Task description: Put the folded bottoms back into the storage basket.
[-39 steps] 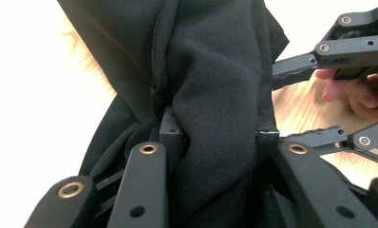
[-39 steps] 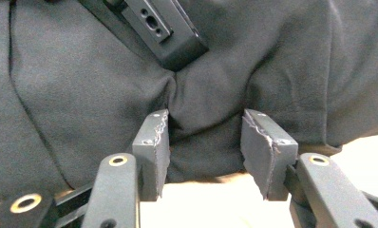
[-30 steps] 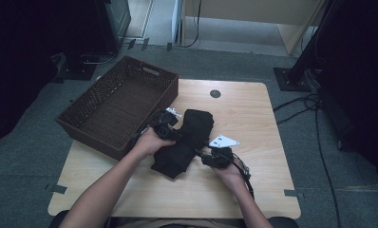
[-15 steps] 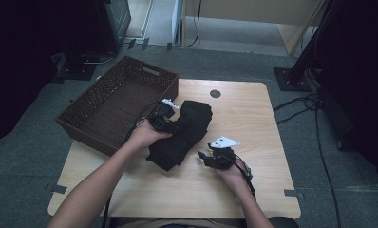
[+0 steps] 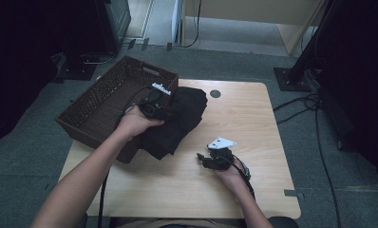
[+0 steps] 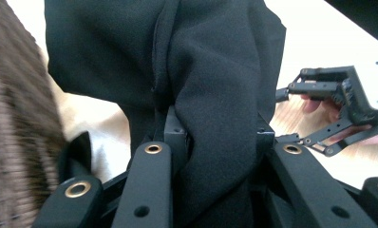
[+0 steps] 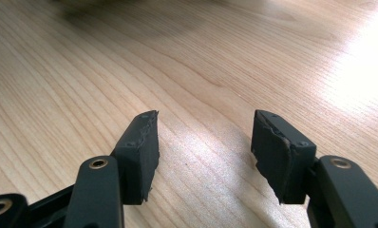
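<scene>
Black cloth (image 5: 180,118) hangs lengthwise from left gripper (image 5: 155,108), toward basket (image 5: 106,102).

On the counter (image 5: 253,114) the basket (image 5: 97,102) sits at the left edge, partly overhanging it, with the cloth (image 5: 180,118) just to its right, one side touching the basket's near right wall. The left tool (image 5: 154,108) is at the cloth's left side, between basket and cloth, with cloth gathered between its jaws. The right tool (image 5: 207,159) lies nearer the person, to the right of the cloth and apart from it, over bare counter.
</scene>
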A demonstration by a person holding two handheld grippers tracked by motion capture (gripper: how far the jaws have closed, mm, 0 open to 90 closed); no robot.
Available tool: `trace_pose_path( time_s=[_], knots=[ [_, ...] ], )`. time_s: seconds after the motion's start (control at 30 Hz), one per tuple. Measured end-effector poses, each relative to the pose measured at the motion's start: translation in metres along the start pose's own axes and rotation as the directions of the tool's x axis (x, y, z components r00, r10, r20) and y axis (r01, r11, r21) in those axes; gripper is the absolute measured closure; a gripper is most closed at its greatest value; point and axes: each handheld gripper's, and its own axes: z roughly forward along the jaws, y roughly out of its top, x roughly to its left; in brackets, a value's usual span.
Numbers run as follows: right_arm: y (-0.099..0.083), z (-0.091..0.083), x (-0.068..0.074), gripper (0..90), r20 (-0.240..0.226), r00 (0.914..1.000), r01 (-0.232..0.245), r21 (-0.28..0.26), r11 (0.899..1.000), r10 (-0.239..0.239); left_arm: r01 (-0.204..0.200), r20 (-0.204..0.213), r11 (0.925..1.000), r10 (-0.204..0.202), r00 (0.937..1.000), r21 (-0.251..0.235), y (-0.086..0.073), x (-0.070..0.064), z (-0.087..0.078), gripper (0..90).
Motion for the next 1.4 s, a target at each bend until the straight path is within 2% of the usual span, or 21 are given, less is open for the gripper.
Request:
trace_pose_path(
  time_s=[0.13,0.23,0.27,0.3,0.33,0.37,0.6,0.8,0.9,0.97,1.0,1.03,1.2,1.3,1.4],
  knots=[
    [0.0,0.001,0.001,42.6,-0.008,0.9999,-0.008,-0.002,1.0,0.007,-0.026,-0.024,0.9995,0.026,0.9994,-0.017,0.013,0.006,-0.023,70.5],
    [0.001,0.001,0.003,42.5,-0.006,1.0,0.002,-0.006,1.0,-0.002,-0.024,-0.039,0.9995,0.023,0.999,-0.022,0.022,0.013,-0.04,70.5],
    [0.001,0.002,0.003,42.5,-0.008,1.0,0.002,-0.009,1.0,-0.002,-0.024,-0.039,0.9995,0.023,0.999,-0.022,0.022,0.013,-0.04,70.5],
    [0.001,0.002,0.003,42.5,-0.01,1.0,0.002,-0.009,1.0,-0.002,-0.023,-0.052,0.9995,0.022,0.9984,-0.021,0.027,0.018,-0.049,70.4],
    [0.001,0.002,0.004,42.5,-0.009,0.9999,0.005,-0.007,1.0,-0.005,-0.023,-0.052,0.9995,0.022,0.9984,-0.021,0.027,0.018,-0.049,70.4],
    [0.001,0.003,0.004,42.5,-0.008,0.9999,0.01,-0.006,1.0,-0.01,-0.017,-0.069,0.9996,0.016,0.9975,-0.023,0.029,0.025,-0.058,70.5],
    [0.001,0.004,0.004,43.1,-0.007,0.9999,0.009,-0.005,1.0,-0.009,0.021,-0.097,0.9984,-0.026,0.9949,-0.052,0.029,0.054,-0.085,70.4],
    [0.001,0.005,0.005,43.3,-0.007,0.9999,0.012,-0.012,1.0,-0.012,0.026,-0.147,0.9983,-0.034,0.9886,-0.052,0.03,0.076,-0.104,70.4],
    [0.001,0.006,0.005,43.3,-0.006,0.9999,0.013,-0.012,1.0,-0.013,0.041,-0.173,0.9977,-0.05,0.9836,-0.054,0.028,0.089,-0.109,70.4],
    [0.001,0.006,0.005,43.4,-0.006,0.9999,0.013,-0.012,1.0,-0.013,0.047,-0.185,0.9973,-0.057,0.9811,-0.056,0.027,0.094,-0.11,70.3],
    [0.001,0.006,0.005,43.3,-0.005,0.9999,0.013,-0.012,1.0,-0.013,0.068,-0.192,0.9958,-0.079,0.9782,-0.062,0.023,0.104,-0.111,70.3],
    [0.001,0.006,0.005,43.4,-0.005,0.9999,0.013,-0.013,1.0,-0.013,0.073,-0.194,0.9955,-0.084,0.9773,-0.06,0.021,0.109,-0.11,70.3],
    [0.001,0.006,0.005,43.4,-0.004,0.9999,0.01,-0.013,1.0,-0.01,0.089,-0.205,0.9947,-0.098,0.9739,-0.051,0.011,0.124,-0.096,70.3],
    [0.001,0.006,0.004,43.5,-0.002,1.0,0.008,-0.013,1.0,-0.008,0.107,-0.195,0.9931,-0.114,0.9741,-0.047,0.006,0.132,-0.084,70.3],
    [0.001,0.006,0.004,43.6,0.001,1.0,0.006,-0.011,1.0,-0.006,0.11,-0.177,0.9936,-0.113,0.9777,-0.026,0.0,0.138,-0.069,70.3]
  ],
)
